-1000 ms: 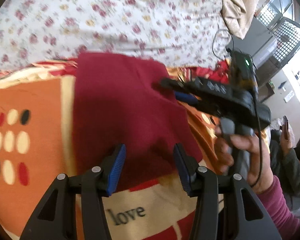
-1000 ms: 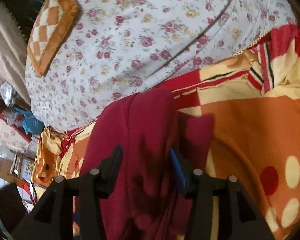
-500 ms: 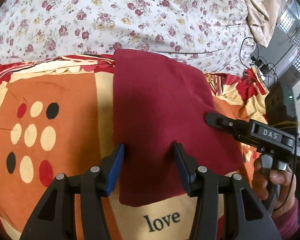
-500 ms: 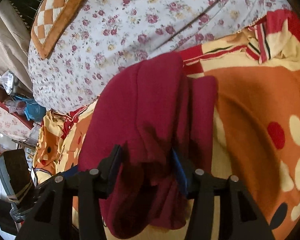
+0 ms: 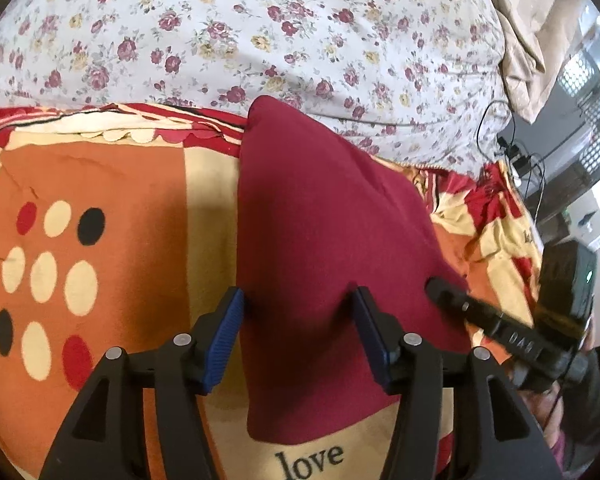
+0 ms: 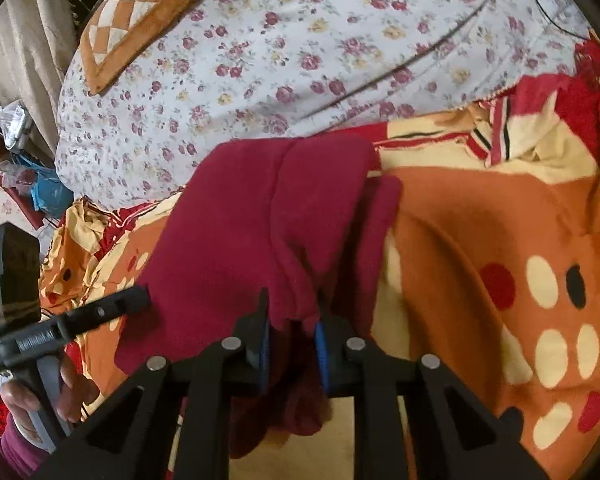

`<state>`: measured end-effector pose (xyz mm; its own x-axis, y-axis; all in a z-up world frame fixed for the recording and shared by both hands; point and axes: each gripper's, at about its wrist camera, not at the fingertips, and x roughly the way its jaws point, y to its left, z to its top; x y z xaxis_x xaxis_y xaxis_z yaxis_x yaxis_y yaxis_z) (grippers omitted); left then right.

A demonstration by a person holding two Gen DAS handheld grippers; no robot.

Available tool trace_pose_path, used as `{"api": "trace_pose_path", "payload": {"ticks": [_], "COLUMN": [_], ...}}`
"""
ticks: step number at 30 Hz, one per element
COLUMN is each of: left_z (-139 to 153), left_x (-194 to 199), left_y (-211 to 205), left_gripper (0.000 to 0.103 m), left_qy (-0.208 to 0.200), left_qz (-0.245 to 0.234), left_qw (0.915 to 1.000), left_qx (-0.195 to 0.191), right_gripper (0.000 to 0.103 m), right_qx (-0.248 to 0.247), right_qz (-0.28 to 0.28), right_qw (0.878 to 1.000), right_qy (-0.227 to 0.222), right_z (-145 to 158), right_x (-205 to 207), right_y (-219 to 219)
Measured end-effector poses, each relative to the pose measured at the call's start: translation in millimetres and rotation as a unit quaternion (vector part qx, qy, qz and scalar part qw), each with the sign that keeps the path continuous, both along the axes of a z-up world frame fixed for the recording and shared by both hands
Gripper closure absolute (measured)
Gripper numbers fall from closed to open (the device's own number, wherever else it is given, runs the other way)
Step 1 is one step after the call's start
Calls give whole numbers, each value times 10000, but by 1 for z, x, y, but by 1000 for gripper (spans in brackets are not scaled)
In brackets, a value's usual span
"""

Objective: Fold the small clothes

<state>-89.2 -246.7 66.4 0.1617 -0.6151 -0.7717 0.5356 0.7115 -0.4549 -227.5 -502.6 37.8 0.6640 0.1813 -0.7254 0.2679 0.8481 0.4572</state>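
Two grippers: left gripper (image 5: 298, 332) is hovering with jaws released over the maroon garment (image 5: 324, 240); right gripper (image 6: 290, 330) is clenching a bunched fold of it.
Garment: lying on the orange blanket (image 5: 112, 184), just below the floral sheet (image 5: 260, 32).
Risk: pinched layers are probably slipping, skewing the fold.
Room: checkered cushion (image 6: 140, 12) sitting far up the floral sheet.

Maroon garment (image 6: 260, 232): lower folds run behind the right gripper (image 6: 291, 334) body, so the bottom hem is hidden in the right wrist view. In the left wrist view the right gripper's (image 5: 444, 294) fingertip is motion-blurred, its grip point hidden. Hand (image 6: 40, 396) on the left gripper (image 6: 140, 298) is cut by the frame edge. Blanket (image 5: 100, 184) print "love" (image 5: 310, 458) sits between the gripper arms; any neighbouring words are covered. Clutter (image 6: 16, 152) beside the bed is too small to identify.
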Motion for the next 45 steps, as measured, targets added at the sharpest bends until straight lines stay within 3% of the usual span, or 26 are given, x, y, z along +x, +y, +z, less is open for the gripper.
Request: {"api": "trace_pose_path", "payload": {"ticks": [5,12,16,19,22,24,28,29,30,31,32,36,39,44,45], "left_z": [-11,-25,-29,-25,-23,-22,-14,-11,-9,-9,-10,-18,-26,-27,-26], "left_x": [12,10,12,14,17,20,23,25,28,30,33,38,36,36,37], "left_y": [-9,-17,-11,-10,-9,-9,-9,-9,-8,-9,-11,-15,-21,-25,-26], "left_gripper": [52,53,53,53,52,52,52,52,52,52,52,47,42,41,41], "left_qy": [139,-53,94,127,259,326,154,88,47,39,58,184,207,247,249], "left_qz": [34,-29,56,72,108,108,137,174,206,220,206,185,168,105,85], "left_qw": [9999,9998,9999,9999,9996,9994,9997,9998,9997,9997,9997,9996,9996,9996,9996], "left_qx": [4,172,25,19,21,38,101,105,97,105,151,110,110,107,104], "right_gripper": [85,85,84,73,53,49,49,54,74,88,93,93,94,93,83], "right_qx": [113,29,-25,154,163,117,130,111,62,-32,-136,-642,-649,-406,-333], "right_qz": [-25,-19,-29,-166,-503,-628,-537,-526,-546,-581,-569,-614,-665,-717,-735], "right_qw": [9999,10000,10000,9997,9976,9970,9984,9986,9985,9983,9983,9960,9955,9966,9967], "right_qy": [12,65,25,-113,-454,-438,-76,9,50,23,-37,-99,178,61,15], "right_z": [-7,-19,-17,-5,14,19,6,1,-3,-2,0,7,-13,-15,-12], "right_x": [-1,-1,-1,-4,-3,6,39,45,50,52,53,59,62,51,48], "right_y": [-4,-2,-1,-5,-14,-20,-24,-24,-25,-25,-26,-30,-35,-40,-41]}}
